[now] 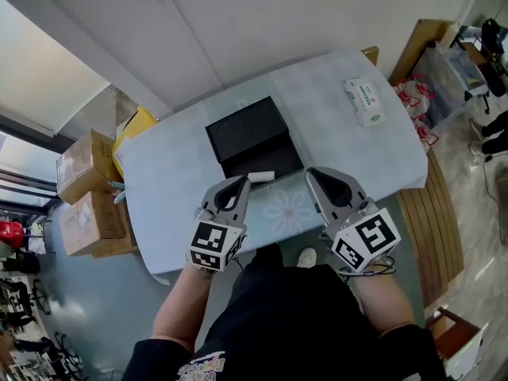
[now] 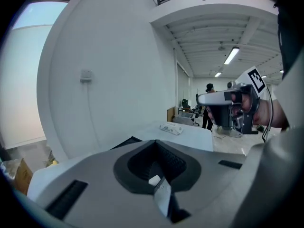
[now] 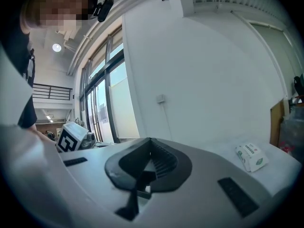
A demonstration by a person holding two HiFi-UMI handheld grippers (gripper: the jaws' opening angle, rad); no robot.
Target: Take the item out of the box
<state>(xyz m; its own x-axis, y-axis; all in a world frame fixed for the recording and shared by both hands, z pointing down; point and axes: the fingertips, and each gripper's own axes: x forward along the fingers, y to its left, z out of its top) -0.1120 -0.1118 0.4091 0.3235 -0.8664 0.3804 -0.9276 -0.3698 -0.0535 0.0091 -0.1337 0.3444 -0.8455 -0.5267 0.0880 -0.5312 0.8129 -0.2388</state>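
Observation:
An open black box (image 1: pixel 248 136) lies on the pale table (image 1: pixel 175 189), and a small white item (image 1: pixel 261 176) rests at its near edge. My left gripper (image 1: pixel 243 180) hovers just left of that item, jaws shut with nothing seen between them. In the left gripper view the jaws (image 2: pixel 153 143) meet at the tip, and the white item (image 2: pixel 154 180) shows below through their opening. My right gripper (image 1: pixel 309 171) is at the box's near right corner, also shut and empty. Its jaws (image 3: pixel 150 139) are closed in the right gripper view.
A pack of wet wipes (image 1: pixel 364 100) lies at the table's far right. Cardboard boxes (image 1: pixel 86 165) and a yellow object (image 1: pixel 136 125) stand on the floor to the left. A wooden panel (image 1: pixel 432 228) runs along the table's right edge.

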